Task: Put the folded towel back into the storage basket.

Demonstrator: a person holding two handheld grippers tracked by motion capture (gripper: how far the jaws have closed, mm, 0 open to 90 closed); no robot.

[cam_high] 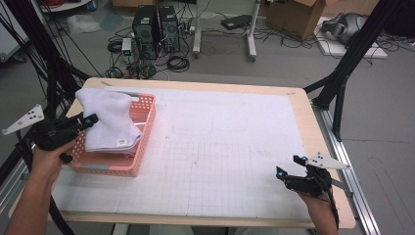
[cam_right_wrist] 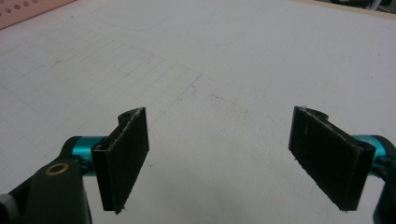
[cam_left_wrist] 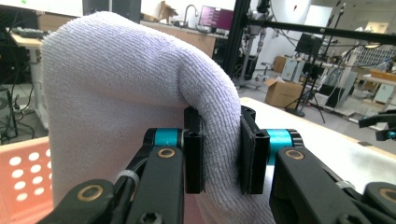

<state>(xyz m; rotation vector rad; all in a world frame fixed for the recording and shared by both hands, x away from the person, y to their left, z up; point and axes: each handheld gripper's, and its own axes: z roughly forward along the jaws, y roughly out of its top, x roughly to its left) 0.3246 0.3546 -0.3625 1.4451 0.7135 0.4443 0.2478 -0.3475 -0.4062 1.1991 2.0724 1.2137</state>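
A folded white towel (cam_high: 108, 117) lies over a pink perforated basket (cam_high: 142, 147) at the table's left. My left gripper (cam_high: 89, 120) is at the towel's left edge, shut on a fold of it. In the left gripper view the towel (cam_left_wrist: 116, 84) bulges up between the two black pads (cam_left_wrist: 194, 161), and the basket's pink wall (cam_left_wrist: 23, 182) shows at lower left. My right gripper (cam_high: 289, 166) hovers near the table's front right corner. In the right gripper view it (cam_right_wrist: 219, 158) stands wide open over the bare white mat, nothing between its fingers.
A white gridded mat (cam_high: 220, 152) covers the wooden table (cam_high: 306, 105). A black frame leg (cam_high: 342, 73) stands at the right edge. Computer towers (cam_high: 155, 27), cables and a cardboard box (cam_high: 293, 17) sit on the floor beyond the table.
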